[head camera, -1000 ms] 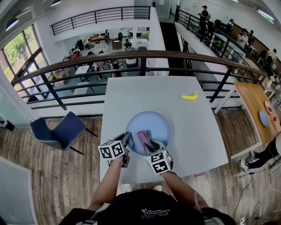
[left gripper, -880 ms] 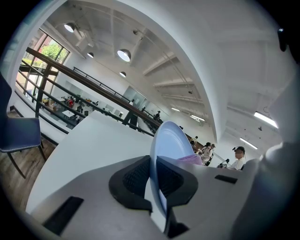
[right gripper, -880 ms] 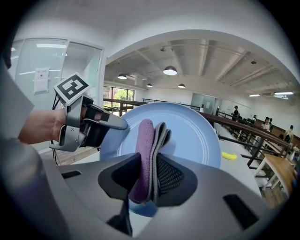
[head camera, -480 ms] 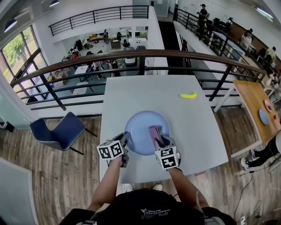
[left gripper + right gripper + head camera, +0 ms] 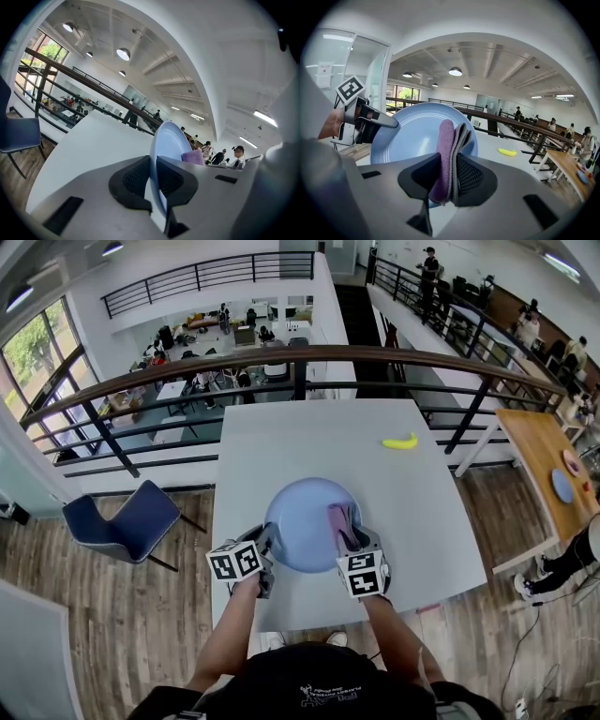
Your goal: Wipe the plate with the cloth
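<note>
A pale blue plate (image 5: 305, 517) lies on the white table (image 5: 281, 437), near its front edge. My left gripper (image 5: 267, 545) is shut on the plate's left rim (image 5: 157, 154), one jaw on each side of it. My right gripper (image 5: 349, 542) is shut on a folded purple and grey cloth (image 5: 339, 522), which rests on the right part of the plate. In the right gripper view the cloth (image 5: 450, 154) stands pinched between the pads in front of the plate (image 5: 412, 131), and the left gripper (image 5: 370, 123) shows at the plate's left edge.
A yellow banana (image 5: 400, 441) lies on the table at the far right. A blue chair (image 5: 127, 519) stands on the wooden floor to the left. A dark railing (image 5: 281, 362) runs behind the table. A wooden table (image 5: 553, 474) stands at the right.
My right gripper has slid the cloth across the plate from the middle to the right side. The left gripper and the plate have stayed put.
</note>
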A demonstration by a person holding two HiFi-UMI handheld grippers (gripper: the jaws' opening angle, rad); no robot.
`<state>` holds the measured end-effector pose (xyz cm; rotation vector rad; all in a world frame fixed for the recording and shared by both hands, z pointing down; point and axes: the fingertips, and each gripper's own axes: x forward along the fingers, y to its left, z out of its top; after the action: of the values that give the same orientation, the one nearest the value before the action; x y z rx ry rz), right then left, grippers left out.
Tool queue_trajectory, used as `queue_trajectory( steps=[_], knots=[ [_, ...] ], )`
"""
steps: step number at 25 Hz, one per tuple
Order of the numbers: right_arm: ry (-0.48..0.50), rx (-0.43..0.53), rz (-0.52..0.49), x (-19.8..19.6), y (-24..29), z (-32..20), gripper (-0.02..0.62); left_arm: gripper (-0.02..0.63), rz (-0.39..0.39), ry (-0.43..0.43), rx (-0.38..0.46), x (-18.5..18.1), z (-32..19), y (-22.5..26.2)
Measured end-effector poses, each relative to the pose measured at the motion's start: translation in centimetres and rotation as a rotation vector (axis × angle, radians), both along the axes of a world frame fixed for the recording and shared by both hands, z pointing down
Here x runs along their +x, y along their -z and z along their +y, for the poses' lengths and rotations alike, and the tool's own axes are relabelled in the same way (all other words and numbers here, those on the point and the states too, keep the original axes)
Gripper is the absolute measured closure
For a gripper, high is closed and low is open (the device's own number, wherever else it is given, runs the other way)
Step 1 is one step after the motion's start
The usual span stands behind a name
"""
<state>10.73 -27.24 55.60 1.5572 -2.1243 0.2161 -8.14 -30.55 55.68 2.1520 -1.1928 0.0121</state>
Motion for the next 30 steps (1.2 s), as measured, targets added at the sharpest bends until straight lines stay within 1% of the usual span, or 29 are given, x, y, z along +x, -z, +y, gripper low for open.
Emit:
queue_trajectory(
  steps=[3, 6, 9, 14, 22, 30],
  knots=[
    [0.003, 0.017, 0.006, -0.1, 0.4, 0.1, 0.491, 0.577, -0.003, 0.003, -0.013, 0.0, 0.0, -0.2],
    [0.014, 0.048, 0.02, -0.6, 1.4, 0.5, 0.491, 0.577, 0.012, 0.009, -0.032, 0.0, 0.0, -0.6],
    [0.029, 0.069, 0.012, -1.5, 1.9, 0.8, 0.491, 0.578, 0.038, 0.001, -0.059, 0.1, 0.3, -1.5],
    [0.039, 0.098, -0.004, -1.8, 2.5, 0.7, 0.491, 0.577, 0.044, -0.004, -0.112, -0.1, 0.7, -3.6],
    [0.013, 0.055, -0.004, -0.6, 1.1, 0.8, 0.491, 0.577, 0.048, 0.001, -0.202, -0.6, 1.7, -7.5],
    [0.007, -0.007, -0.003, 0.2, -2.1, 0.9, 0.491, 0.577, 0.033, -0.01, -0.312, 0.1, 3.8, -12.5]
  ],
)
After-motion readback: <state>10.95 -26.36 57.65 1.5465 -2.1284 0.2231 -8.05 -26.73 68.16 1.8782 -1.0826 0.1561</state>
